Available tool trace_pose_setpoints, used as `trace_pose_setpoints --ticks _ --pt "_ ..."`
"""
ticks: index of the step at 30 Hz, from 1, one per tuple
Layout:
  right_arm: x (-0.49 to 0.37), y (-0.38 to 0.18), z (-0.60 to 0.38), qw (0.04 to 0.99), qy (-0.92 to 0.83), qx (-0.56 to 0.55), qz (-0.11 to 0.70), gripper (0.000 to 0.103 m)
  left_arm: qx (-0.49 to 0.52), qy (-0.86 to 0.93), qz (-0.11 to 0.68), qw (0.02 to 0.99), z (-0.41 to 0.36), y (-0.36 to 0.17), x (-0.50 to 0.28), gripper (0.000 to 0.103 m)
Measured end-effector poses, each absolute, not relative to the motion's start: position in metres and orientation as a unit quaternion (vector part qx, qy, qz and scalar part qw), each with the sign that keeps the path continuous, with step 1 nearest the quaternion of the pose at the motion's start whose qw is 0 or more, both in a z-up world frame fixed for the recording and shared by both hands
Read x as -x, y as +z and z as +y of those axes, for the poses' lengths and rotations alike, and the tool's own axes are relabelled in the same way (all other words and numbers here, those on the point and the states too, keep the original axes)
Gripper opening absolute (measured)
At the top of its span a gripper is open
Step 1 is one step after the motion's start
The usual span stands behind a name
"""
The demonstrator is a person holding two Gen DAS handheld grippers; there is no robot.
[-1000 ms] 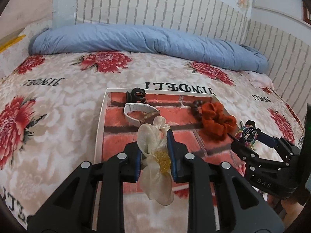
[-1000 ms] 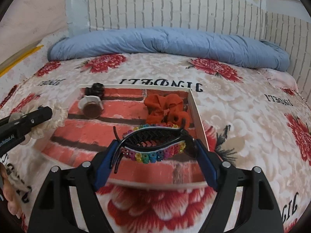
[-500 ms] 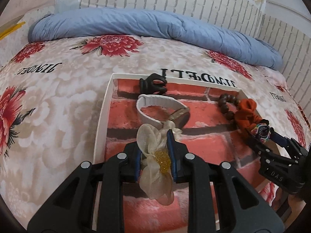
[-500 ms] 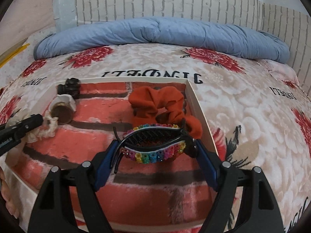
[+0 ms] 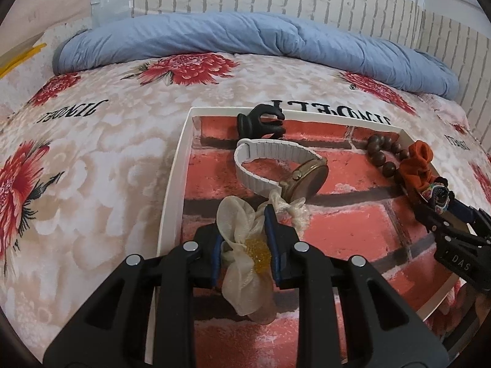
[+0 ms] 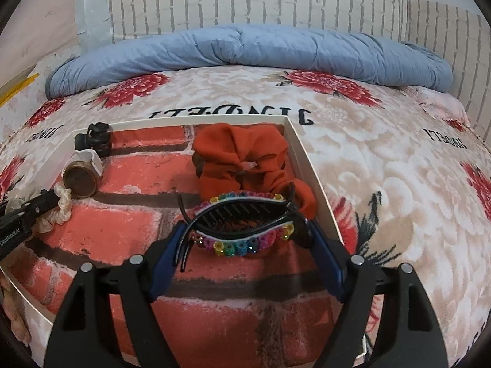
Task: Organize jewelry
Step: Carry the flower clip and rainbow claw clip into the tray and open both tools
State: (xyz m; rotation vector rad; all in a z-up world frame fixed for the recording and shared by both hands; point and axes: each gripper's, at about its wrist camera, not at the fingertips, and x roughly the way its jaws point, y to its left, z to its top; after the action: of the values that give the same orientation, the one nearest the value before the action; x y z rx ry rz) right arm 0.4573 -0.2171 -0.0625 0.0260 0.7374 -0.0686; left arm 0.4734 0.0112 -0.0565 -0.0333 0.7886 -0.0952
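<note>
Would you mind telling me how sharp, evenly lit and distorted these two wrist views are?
Left wrist view: soft even light, faint shadows under the watch; strong fisheye bending of the tray rim, dark corners. Right wrist view: the rainbow hair claw is sharp, the brick wall bows, no glare.

Cream flower scrunchie [image 5: 245, 257], rainbow-beaded black claw clip [image 6: 242, 230], brick-print tray [image 6: 294, 141]
</note>
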Motion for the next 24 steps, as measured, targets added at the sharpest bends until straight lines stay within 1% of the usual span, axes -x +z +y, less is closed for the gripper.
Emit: trace_pose_setpoints --ticks 5,14,19,23,24 --pt "-0.457 -0.062 -0.217 0.932 -0.034 -0.013 0.362 0.077 0.021 -0.051 0.370 0.928 0.011 -0.051 -0.468 0.023" --pt "-0.460 -0.070 -0.215 0.927 -0.032 -0.011 0.372 0.077 -0.001 -0.050 0.376 0.925 0.003 -0.056 -0.469 0.024" --pt "-0.461 -0.072 -0.215 0.926 -0.032 -0.010 0.376 0.077 -0.006 -0.045 0.377 0.925 0.001 -0.057 -0.470 0.032" --pt "-0.461 -0.071 -0.215 0.926 -0.033 -0.012 0.376 0.078 0.002 -0.041 0.377 0.925 0.005 -0.057 -0.470 0.035" --pt "-0.461 -0.071 -0.215 0.926 -0.031 -0.013 0.376 0.078 0.003 -0.040 0.377 0.925 0.005 -0.057 -0.470 0.040"
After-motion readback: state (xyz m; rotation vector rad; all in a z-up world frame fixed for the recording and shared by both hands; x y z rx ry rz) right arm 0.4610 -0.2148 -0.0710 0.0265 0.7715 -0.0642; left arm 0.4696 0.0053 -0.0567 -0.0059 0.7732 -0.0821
